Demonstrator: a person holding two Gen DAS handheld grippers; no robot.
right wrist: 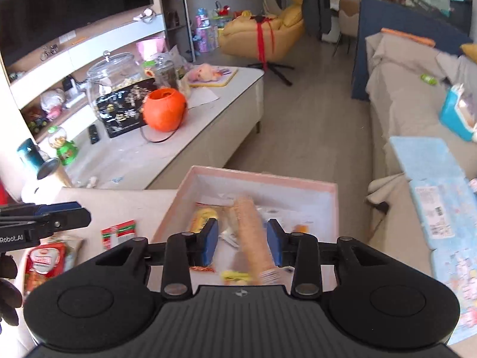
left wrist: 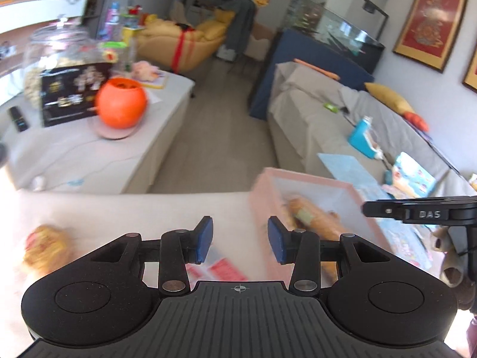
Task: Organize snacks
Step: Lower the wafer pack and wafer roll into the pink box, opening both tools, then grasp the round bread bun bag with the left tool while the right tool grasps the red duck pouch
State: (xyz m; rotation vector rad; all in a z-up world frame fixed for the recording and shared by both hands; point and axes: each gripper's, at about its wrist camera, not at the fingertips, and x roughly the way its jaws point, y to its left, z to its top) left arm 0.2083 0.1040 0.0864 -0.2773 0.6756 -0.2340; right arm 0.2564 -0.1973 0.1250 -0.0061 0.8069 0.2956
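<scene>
Right tool [right wrist: 242, 246] above snack-filled pink box [right wrist: 262, 177]

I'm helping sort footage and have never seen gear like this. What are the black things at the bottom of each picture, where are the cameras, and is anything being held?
Each black shape is a hand-held two-finger gripper; a person carries one in each hand. A fisheye camera sits on each, looking forward along its blue-padded fingers. One picture is from the left gripper, the other from the right gripper.

Below them is a pale table with a pink box holding snacks, including a long tan packet. Outside the box lie a red packet and a small red-and-green one.

Nothing is held: both pairs of pads stand apart with only the scene below showing between them. The pictures are blurred, so labels can't be read.
</scene>
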